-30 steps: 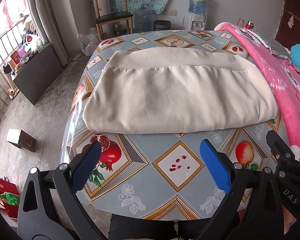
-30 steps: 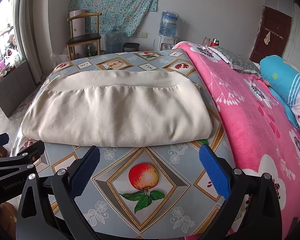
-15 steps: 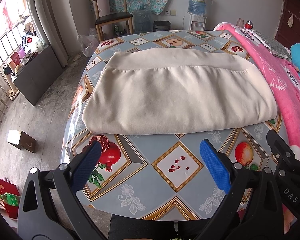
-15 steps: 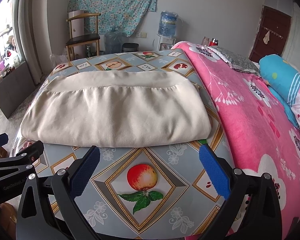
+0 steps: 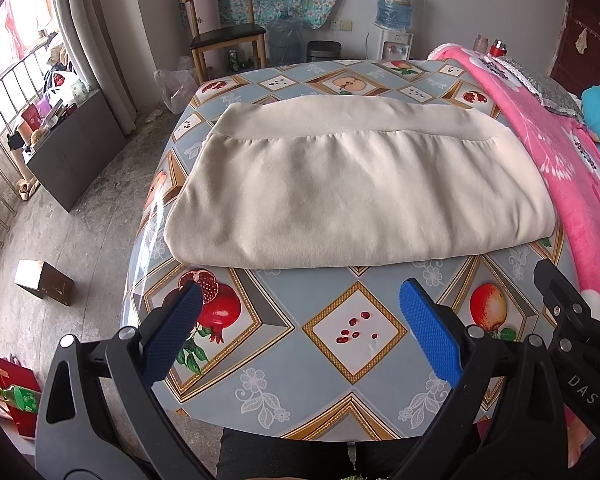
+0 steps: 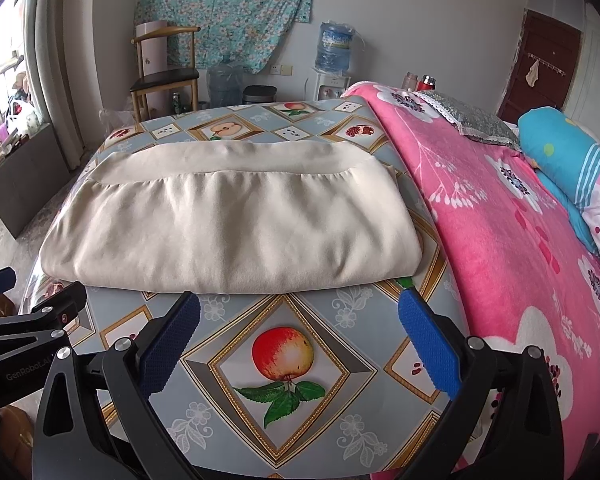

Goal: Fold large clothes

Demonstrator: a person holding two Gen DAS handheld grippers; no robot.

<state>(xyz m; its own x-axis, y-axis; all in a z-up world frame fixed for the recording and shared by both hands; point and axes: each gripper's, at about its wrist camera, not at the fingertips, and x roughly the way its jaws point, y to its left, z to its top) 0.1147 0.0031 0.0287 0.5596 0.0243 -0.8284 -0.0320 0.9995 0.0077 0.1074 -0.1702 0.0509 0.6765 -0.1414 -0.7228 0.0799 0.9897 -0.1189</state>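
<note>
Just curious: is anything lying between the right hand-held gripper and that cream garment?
Nothing but bare tablecloth. In the right wrist view, only its printed apple sits between the open right hand-held gripper and the garment.

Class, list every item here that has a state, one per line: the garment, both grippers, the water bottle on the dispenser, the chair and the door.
Cream garment: folded, flat on the table.
Left gripper: open, holding nothing.
Right gripper: open, holding nothing.
Water bottle: upright on the dispenser.
Wooden chair: upright; a pale box stands on its seat.
Door: shut.
</note>
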